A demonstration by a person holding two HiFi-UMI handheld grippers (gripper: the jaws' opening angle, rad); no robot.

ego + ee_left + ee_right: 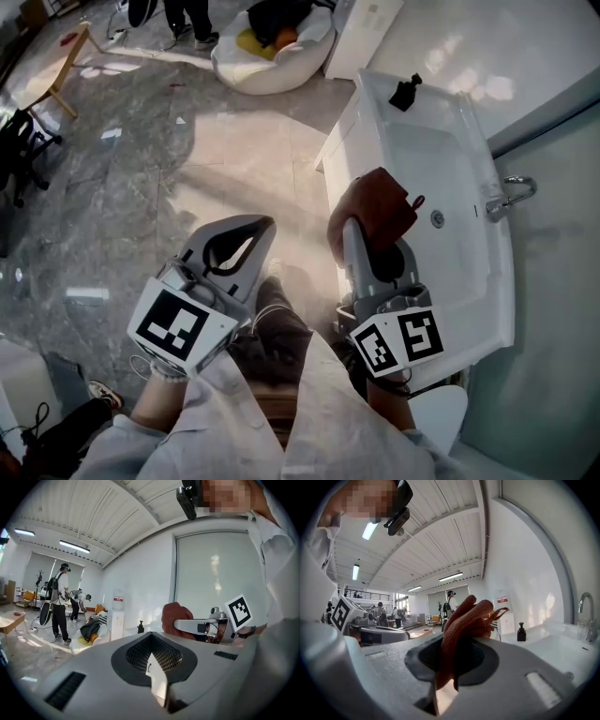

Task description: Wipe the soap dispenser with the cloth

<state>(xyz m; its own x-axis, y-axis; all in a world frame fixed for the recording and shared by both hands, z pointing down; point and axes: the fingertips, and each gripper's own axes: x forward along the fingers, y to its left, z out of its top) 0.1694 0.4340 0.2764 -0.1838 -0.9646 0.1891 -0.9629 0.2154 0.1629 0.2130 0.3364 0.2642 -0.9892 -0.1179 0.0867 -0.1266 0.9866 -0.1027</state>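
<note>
The black soap dispenser [405,92] stands on the far corner of the white sink [473,309]; it also shows small in the left gripper view [140,627] and the right gripper view [521,632]. My right gripper [364,223] is shut on a rust-brown cloth [377,208], held over the sink's near left edge, well short of the dispenser. The bunched cloth [464,618] sticks up between the jaws. My left gripper [260,226] hangs over the floor to the left of the sink, shut with nothing in it [151,638].
A chrome faucet [511,195] sits on the sink's right side, against the wall. On the floor beyond lie a white beanbag [272,52] and a white cabinet [366,33]. People stand far off in the room [58,602].
</note>
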